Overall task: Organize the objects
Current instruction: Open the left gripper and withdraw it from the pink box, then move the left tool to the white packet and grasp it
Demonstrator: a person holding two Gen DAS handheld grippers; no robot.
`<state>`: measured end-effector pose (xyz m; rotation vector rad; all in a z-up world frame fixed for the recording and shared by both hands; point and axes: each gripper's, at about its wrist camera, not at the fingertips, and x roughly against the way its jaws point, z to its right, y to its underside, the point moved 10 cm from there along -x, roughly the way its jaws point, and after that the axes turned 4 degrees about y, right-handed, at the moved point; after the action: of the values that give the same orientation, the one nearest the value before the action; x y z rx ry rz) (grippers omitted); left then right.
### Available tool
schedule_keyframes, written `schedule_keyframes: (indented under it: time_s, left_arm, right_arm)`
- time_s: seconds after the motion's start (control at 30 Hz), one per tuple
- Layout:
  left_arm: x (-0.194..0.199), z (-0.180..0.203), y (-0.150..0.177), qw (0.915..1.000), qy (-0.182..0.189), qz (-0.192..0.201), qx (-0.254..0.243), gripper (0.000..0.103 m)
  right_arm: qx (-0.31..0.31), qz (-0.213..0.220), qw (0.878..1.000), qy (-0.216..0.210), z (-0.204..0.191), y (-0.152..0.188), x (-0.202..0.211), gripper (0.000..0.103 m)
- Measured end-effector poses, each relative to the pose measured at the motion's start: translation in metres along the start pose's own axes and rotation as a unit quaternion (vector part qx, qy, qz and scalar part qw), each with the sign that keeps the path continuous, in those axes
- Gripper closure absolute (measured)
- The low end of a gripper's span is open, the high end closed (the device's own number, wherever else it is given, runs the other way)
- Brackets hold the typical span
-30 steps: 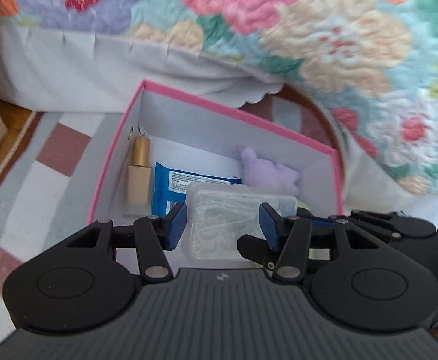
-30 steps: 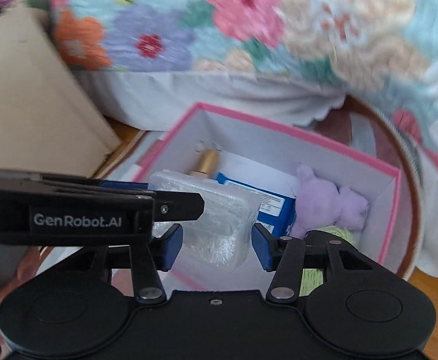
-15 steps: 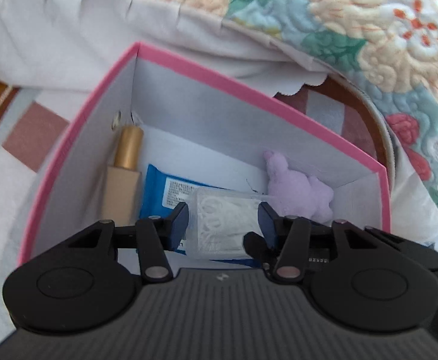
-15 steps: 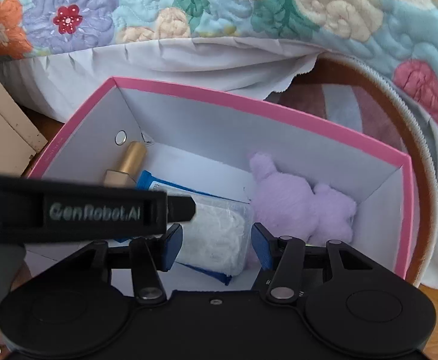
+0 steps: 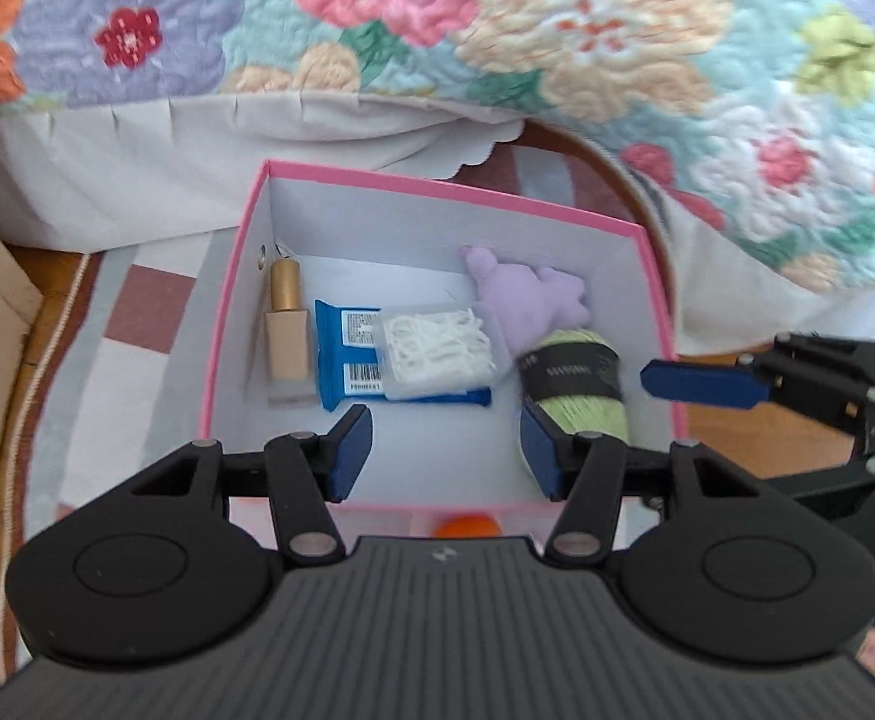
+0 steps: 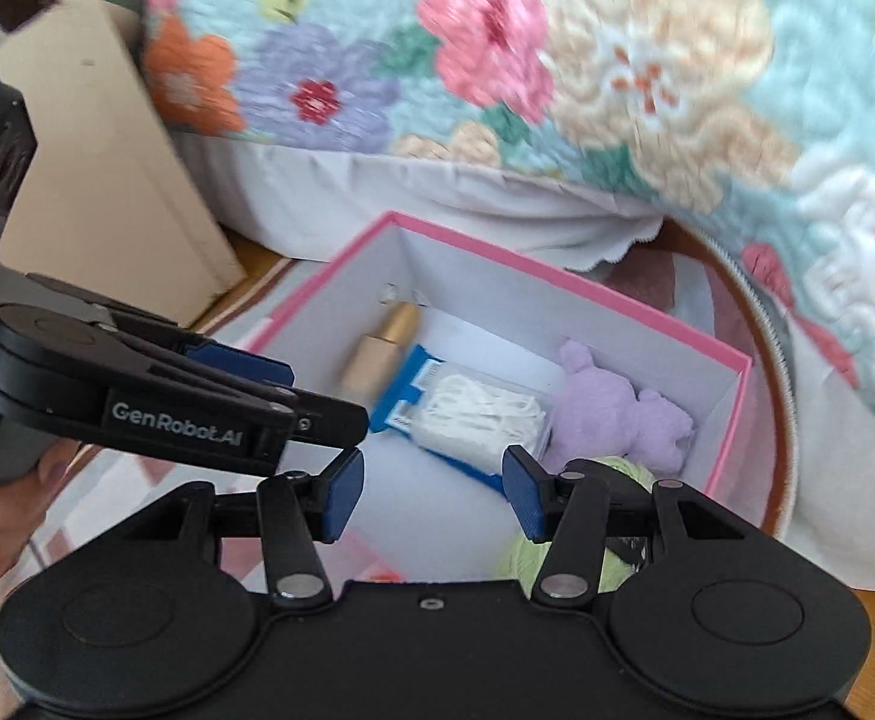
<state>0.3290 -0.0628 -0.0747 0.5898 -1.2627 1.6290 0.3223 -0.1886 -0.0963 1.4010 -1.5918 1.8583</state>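
— Both claws, left gripper (image 5: pixel 446 450) and right gripper (image 6: pixel 432 492), stand part open with nothing between the pads.

— And the clear case (image 5: pixel 440 348)?

— It lies in the pink box (image 5: pixel 455 183), atop the blue pack (image 5: pixel 347 360). I judge that placement done; next I need something outside the box.

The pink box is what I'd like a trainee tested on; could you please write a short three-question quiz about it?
1. True or false: the clear packet lies on the blue pack.
2. What lies beside the purple plush at the pink box wall: A green yarn, B red cup?
3. Fill in: the left hand-held gripper holds ___.

Key: 1 true. 2 A, green yarn. 3 nothing; its jaws stand open.
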Motion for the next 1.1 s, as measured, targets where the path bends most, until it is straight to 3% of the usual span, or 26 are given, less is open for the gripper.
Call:
schedule_keyframes:
  time_s: [0.27,0.53,0.8,1.1]
  left_arm:
    - [0.069,0.018,0.023,0.9997,-0.003,-0.001,-0.026,0.046]
    - [0.11,0.032,0.064,0.9984,-0.016,-0.005,-0.054,0.041]
    - [0.106,0.036,0.115,0.9983,-0.01,-0.032,-0.047,0.036]
    - [0.062,0.031,0.17,0.9962,-0.004,-0.087,-0.001,0.033]
  right_arm:
    - [0.037,0.005,0.999,-0.006,-0.026,0.013,0.073,0.045]
    - [0.095,0.025,0.995,-0.014,-0.048,0.046,0.125,0.035]
    - [0.122,0.047,0.991,-0.04,-0.059,0.089,0.137,0.023]
    - [0.178,0.043,0.981,-0.059,-0.068,0.145,0.091,0.017]
